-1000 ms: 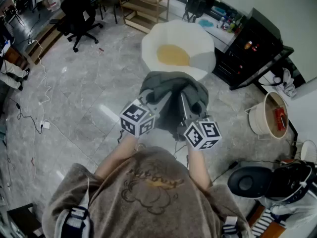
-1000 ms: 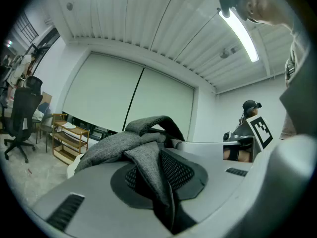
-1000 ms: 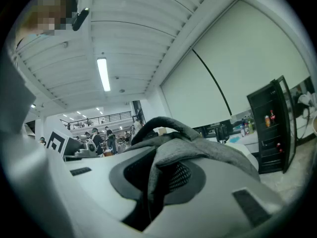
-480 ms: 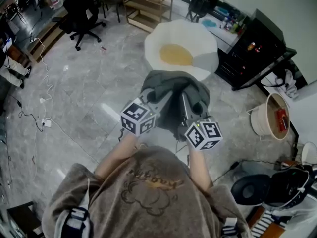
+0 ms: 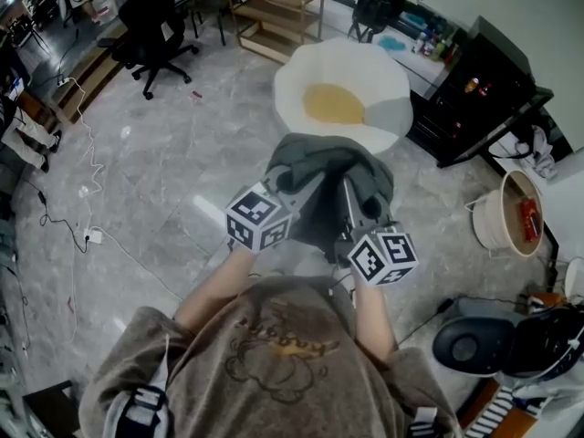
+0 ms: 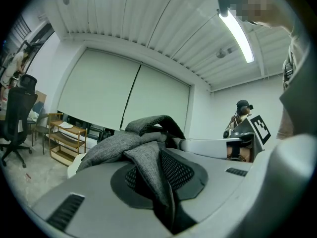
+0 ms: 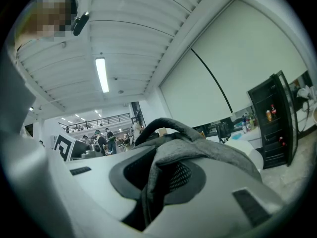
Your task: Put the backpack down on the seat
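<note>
Backpack (image 5: 327, 173) of grey woven cloth, hanging clear of the floor in front of the person, near the white egg-shaped seat (image 5: 294, 88) with the yellow middle but not yet over it. Carried from both sides: left tongs (image 5: 288, 186) closed down to a narrow gap, pinching a padded left strap (image 6: 148, 175) with mesh on its inner face; right tongs (image 5: 350, 197) just as nearly closed on the right strap (image 7: 148, 182). Top loop handle (image 7: 168, 125) arching free above the bunched cloth, gripped by neither.

Judged soft and limp: no frame, body sagging below the two pinch points, likely to slump and fold on landing. Weight probably moderate; contents hidden, so hard to say. Not fragile by the look of it. Woven cloth and mesh rough enough to bite well in the pads, little risk of sliding out.

Best taken by the straps close to where they join the body, as now, or by the loop handle for a single straight lift. Worth keeping both pinches until the base rests in the hollow of the seat, then letting go, since such a slack bag may roll off a rounded cushion.
</note>
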Demonstrator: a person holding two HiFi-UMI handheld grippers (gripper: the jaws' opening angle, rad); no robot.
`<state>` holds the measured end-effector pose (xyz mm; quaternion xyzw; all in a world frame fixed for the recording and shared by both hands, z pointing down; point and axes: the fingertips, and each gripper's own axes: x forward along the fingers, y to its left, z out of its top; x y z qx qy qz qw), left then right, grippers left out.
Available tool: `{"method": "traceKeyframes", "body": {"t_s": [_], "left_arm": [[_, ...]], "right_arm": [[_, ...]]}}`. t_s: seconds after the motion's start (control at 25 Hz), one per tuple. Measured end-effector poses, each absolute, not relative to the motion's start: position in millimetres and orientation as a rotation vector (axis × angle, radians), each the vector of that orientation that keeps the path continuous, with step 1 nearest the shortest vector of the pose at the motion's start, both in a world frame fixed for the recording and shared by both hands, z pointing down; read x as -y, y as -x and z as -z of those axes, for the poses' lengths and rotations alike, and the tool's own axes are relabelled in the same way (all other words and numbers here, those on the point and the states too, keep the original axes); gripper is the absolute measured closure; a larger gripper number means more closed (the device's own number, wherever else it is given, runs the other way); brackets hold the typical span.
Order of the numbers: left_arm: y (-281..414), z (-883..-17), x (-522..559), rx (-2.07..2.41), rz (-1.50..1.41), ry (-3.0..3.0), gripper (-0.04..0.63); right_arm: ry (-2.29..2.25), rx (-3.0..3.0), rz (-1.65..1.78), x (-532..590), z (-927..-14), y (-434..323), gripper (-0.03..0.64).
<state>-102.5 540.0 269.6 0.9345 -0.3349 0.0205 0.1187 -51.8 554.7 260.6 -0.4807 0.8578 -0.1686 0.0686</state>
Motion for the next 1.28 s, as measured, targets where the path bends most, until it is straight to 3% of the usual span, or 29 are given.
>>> {"method": "traceKeyframes", "body": {"t_s": [0.48,1.28], "left_arm": [[117.5,-280.6,-477.7,0.944,-0.082,-2.739,0.541],[60.1,-291.7,-281.7,0.956,-0.048,-2.670,0.541]], "right_arm": [[1.488,-2.565,0.532,-496.0,-272.5,68.2,0.568],[1.469,-2.603,0.566,-298.2,-281.5,10.4,0.568]]}}
